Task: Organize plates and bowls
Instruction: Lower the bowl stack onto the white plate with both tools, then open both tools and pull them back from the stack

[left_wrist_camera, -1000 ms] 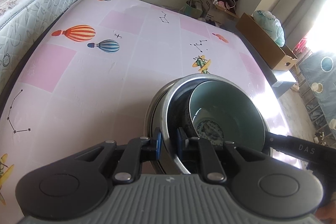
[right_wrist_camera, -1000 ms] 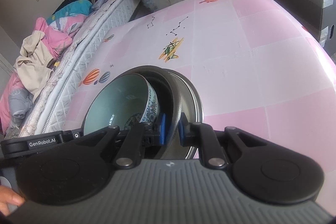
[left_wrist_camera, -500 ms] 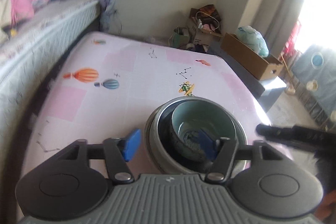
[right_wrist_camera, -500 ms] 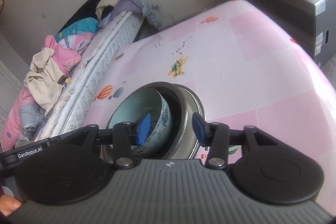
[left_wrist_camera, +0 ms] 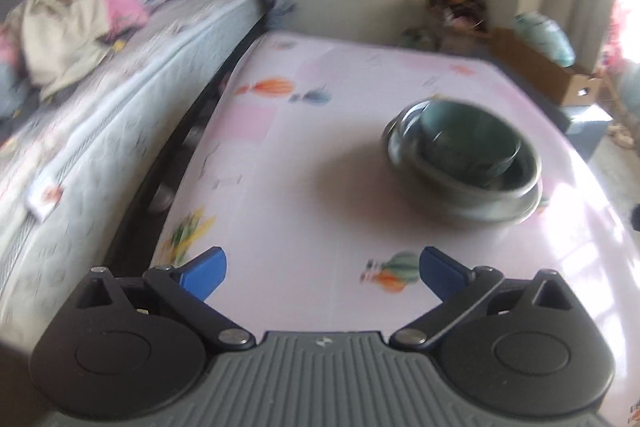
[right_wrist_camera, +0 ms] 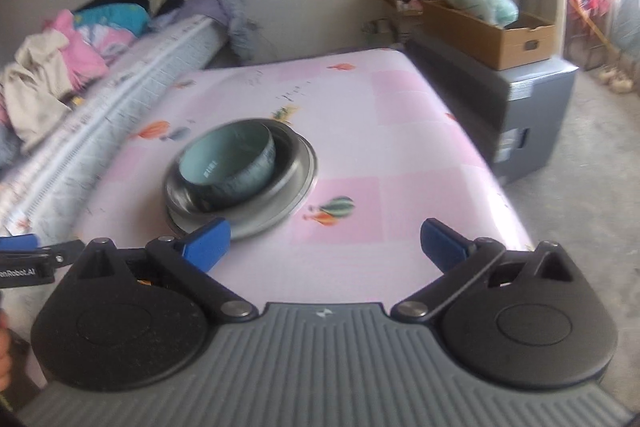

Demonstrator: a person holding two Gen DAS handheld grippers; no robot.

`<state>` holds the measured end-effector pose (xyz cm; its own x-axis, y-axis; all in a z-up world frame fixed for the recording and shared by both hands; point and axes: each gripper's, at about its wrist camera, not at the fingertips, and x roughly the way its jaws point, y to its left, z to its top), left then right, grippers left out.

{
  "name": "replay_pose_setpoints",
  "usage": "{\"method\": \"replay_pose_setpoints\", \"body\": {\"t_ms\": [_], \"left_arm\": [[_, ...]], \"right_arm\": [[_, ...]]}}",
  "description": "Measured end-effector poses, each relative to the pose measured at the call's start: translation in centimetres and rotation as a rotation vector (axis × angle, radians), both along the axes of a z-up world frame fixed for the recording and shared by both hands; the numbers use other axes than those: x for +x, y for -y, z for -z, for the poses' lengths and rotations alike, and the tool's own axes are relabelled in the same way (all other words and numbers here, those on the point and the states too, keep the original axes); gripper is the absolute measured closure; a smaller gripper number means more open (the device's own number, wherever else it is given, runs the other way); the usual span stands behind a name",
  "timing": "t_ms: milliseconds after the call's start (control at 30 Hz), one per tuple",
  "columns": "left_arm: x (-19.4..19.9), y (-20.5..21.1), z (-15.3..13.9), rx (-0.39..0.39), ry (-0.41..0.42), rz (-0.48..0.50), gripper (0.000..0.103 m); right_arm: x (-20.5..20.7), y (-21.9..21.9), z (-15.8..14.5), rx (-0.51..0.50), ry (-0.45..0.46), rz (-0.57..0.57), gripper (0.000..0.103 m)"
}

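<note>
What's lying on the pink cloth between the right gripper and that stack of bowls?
Only bare printed tablecloth separates the right gripper from the stacked bowls, seen in the right wrist view.

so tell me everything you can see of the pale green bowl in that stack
The pale green bowl is round and glossy, ceramic by the look, with a plain pale inside and a dark blue patterned outer wall. It sits upright, nested in a larger metal bowl, off to one side of it, which in turn rests on a metal plate on the pink table. Neither gripper touches it. Blur hides finer detail.
</note>
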<state>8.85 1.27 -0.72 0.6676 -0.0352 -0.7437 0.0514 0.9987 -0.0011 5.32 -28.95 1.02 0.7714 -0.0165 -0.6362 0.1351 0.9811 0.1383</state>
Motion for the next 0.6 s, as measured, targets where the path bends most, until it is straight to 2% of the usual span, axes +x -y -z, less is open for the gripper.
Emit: {"method": "replay_pose_setpoints", "body": {"t_ms": [100, 267, 400, 600], "left_arm": [[-0.1, 0.0, 0.1, 0.0, -0.058, -0.052, 0.0], [-0.6, 0.7, 0.4, 0.019, -0.088, -0.01, 0.0], [-1.2, 2.2, 0.9, 0.1, -0.078, 0.006, 0.0], [-1.0, 3.0, 0.7, 0.076, -0.096, 0.02, 0.0]], "right_arm": [[-1.1, -1.8, 0.2, -0.089, -0.018, 0.044, 0.001], [-2.5, -4.3, 0.0, -0.184, 0.014, 0.024, 0.001], [-3.0, -4.8, 0.3, -0.174, 0.008, 0.013, 0.001], [-2.0, -4.5, 1.5, -0.083, -0.082, 0.006, 0.001]]}}
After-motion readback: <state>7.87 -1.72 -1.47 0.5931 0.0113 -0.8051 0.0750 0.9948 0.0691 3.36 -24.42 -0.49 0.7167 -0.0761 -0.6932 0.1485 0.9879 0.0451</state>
